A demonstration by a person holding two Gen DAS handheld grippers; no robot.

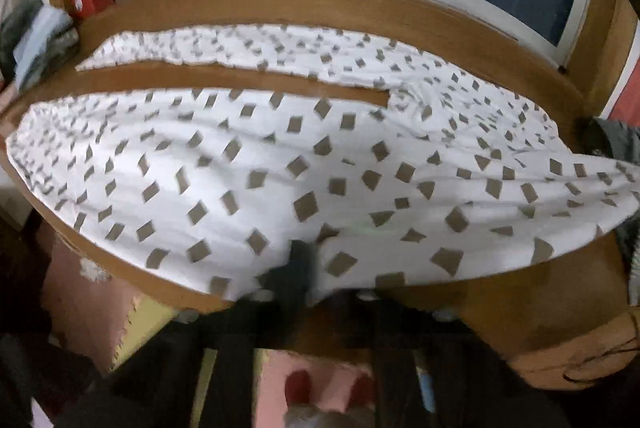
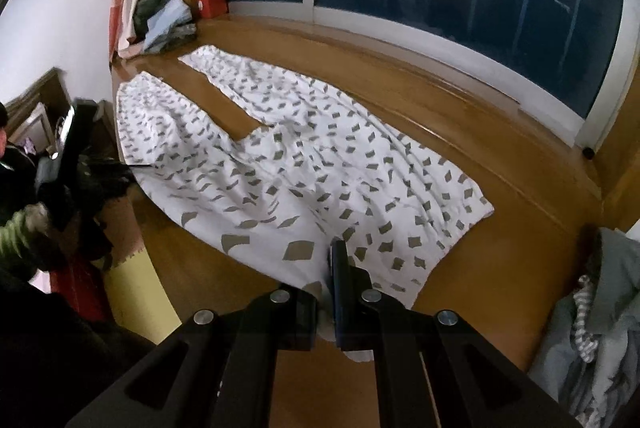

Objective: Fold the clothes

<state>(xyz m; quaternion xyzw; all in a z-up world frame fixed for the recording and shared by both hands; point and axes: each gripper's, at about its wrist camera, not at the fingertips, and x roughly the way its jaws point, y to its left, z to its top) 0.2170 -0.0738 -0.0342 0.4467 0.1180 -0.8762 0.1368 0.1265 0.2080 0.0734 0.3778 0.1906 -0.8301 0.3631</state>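
Clothes pile [image 2: 596,332] right of trousers [image 2: 280,163].
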